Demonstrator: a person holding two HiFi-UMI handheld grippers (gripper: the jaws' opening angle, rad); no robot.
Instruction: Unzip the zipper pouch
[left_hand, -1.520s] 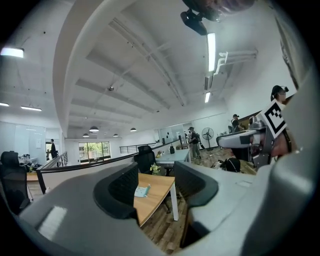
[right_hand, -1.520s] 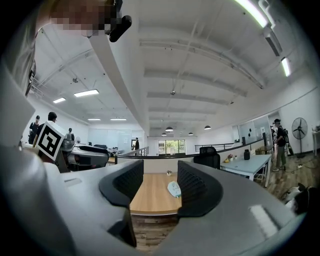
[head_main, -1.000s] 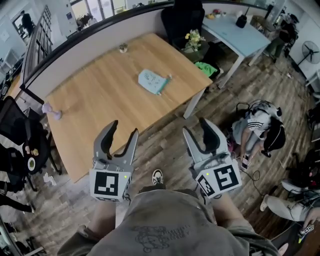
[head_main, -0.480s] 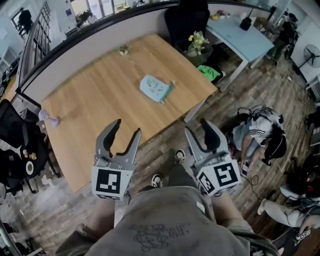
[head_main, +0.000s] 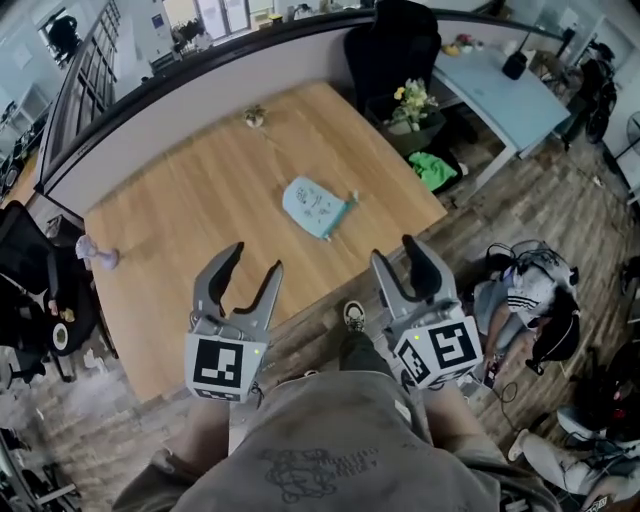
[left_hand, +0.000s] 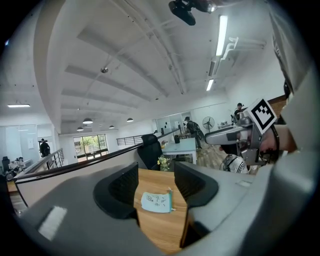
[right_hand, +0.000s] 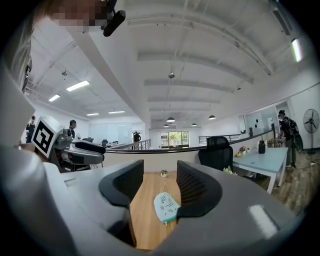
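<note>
The zipper pouch (head_main: 317, 207), pale blue with small drawings and a darker teal zip edge, lies flat on the wooden table (head_main: 190, 210), ahead of both grippers and well apart from them. In the left gripper view it (left_hand: 156, 201) shows in the gap between the jaws, far beyond their tips. In the right gripper view it (right_hand: 166, 206) sits just past the right-hand jaw, partly hidden by it. What the pouch holds cannot be seen.

The left gripper (head_main: 252, 262) has its jaws spread with nothing between them, hanging short of the table's near edge. The right gripper (head_main: 397, 255) is likewise released and empty, just beside the left one and over the plank floor.

Compared with a second ago, the table and pouch lie nearer the grippers in the head view, and a shoe (head_main: 353, 315) now shows forward between them. Both pairs of jaws are spread as before.

Farther ahead, a small potted plant (head_main: 254, 117) stands at the table's far edge. A small lilac object (head_main: 97, 254) sits near its left corner. Beyond the right gripper stand a pot of flowers (head_main: 413, 101), a black office chair (head_main: 392, 48) and a pale blue desk (head_main: 500, 85). To the right of the right gripper, a person in a striped top (head_main: 522, 295) sits low on the floor.
</note>
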